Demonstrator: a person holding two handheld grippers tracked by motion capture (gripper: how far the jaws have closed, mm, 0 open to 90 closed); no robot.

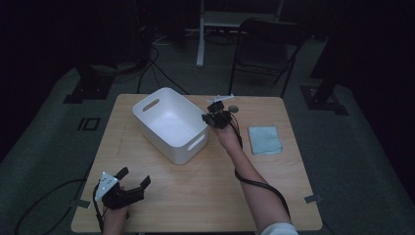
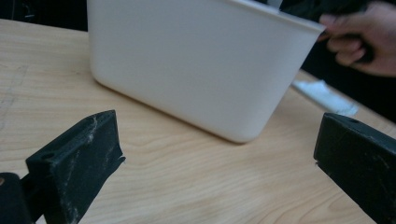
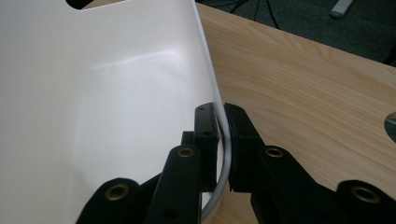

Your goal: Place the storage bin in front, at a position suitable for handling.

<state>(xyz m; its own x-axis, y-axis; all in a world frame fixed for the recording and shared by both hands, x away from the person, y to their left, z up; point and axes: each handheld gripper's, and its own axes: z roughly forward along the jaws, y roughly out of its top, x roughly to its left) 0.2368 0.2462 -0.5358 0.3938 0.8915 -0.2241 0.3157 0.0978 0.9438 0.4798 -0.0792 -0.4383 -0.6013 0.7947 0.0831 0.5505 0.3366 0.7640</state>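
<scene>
The white rectangular plastic bin (image 1: 170,125) stands on the far middle of the light wooden desk (image 1: 205,186), turned at a slant so that its long axis runs from far left to near right, with a slot handle cut into each short end. It looks empty inside.

The right tongs (image 3: 223,122) are clenched on the bin's far right long wall: in the right gripper view one jaw stands inside the wall and the other outside, with the thin white rim pinched between them. In the high view the right tongs (image 1: 215,117) sit at that wall near its right end, the forearm reaching in from the near right. So the bin lies to the left of this grip, and any pull or lift would, I judge, turn the bin about this one wall unless it is steadied from the other side.

The left tongs (image 1: 132,178) rest released at the near left of the desk, jaws wide apart with nothing between them. They point toward the bin's near long side, which stands well apart from them in the left gripper view. The right hand is plainly the nearer one.

Right of the bin lies a pale blue folded cloth (image 1: 265,140), and a small round grey disc (image 1: 234,108) sits just beyond the right tongs.
</scene>
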